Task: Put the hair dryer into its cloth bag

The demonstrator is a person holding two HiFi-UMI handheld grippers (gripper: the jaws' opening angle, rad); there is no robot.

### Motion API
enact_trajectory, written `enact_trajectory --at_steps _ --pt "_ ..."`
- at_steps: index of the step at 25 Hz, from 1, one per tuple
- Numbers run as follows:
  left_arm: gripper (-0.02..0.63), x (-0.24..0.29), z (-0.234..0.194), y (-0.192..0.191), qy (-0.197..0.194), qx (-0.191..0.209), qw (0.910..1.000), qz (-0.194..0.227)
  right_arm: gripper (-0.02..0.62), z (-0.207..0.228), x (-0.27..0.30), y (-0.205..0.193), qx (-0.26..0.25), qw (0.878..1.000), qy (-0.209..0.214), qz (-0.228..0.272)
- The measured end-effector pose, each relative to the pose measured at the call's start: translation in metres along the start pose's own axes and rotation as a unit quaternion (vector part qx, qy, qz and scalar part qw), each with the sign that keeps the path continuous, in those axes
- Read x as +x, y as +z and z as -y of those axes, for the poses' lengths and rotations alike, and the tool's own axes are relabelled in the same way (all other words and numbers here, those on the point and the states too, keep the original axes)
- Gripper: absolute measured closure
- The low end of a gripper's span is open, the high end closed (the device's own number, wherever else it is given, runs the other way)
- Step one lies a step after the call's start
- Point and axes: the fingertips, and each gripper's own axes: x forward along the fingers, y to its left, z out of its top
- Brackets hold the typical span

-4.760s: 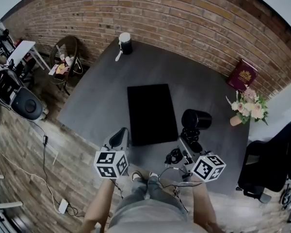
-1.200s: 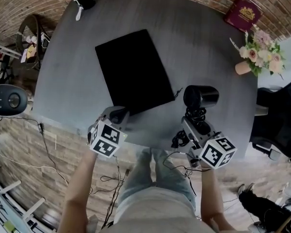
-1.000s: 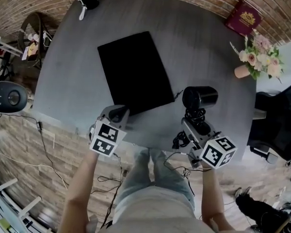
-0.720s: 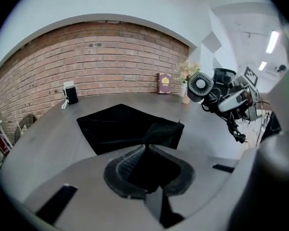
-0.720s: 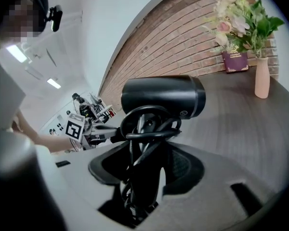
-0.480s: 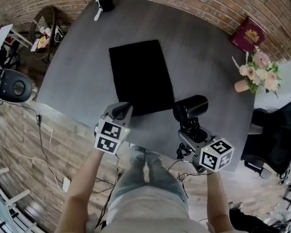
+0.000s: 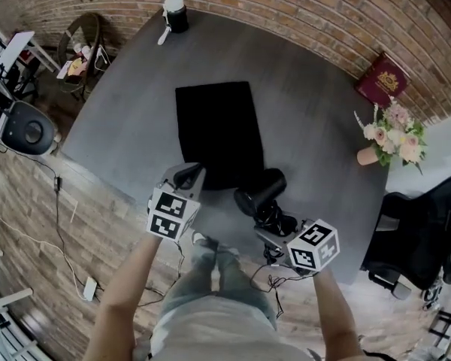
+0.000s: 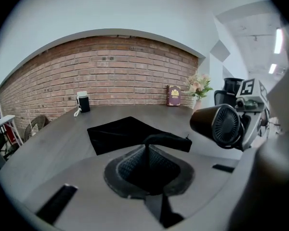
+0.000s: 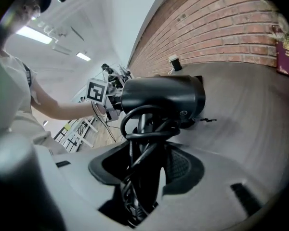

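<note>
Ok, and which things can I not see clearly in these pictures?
- Mouth of the cloth bag: head view and left gripper view, black on black; how far it is open is unclear.
- Handle of the hair dryer: right gripper view, covered by its wound cord and the right gripper.
- Print on the red book: head view, too small.

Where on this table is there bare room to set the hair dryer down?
Widest bare stretch: the table between the cloth bag and the red book and flowers. Another lies between the bag and the black canister at the far corner. Crowded near edge: left gripper pinching the bag, right gripper holding the hair dryer.
</note>
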Motion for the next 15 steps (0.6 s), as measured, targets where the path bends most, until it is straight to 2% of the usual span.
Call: enact_trajectory --at_steps 8,15 --pt "0.586 0.000 -0.004 -0.001 0.002 0.024 0.9997 0.000 0.399 -0.020 0.024 -0.008 -0.049 0.995 0.066 -0.062" --pt "0.586 0.000 -0.004 0.001 -0.013 0.033 0.9994 0.004 0.399 -0.033 0.042 -0.021 -0.088 0.982 0.115 -0.124"
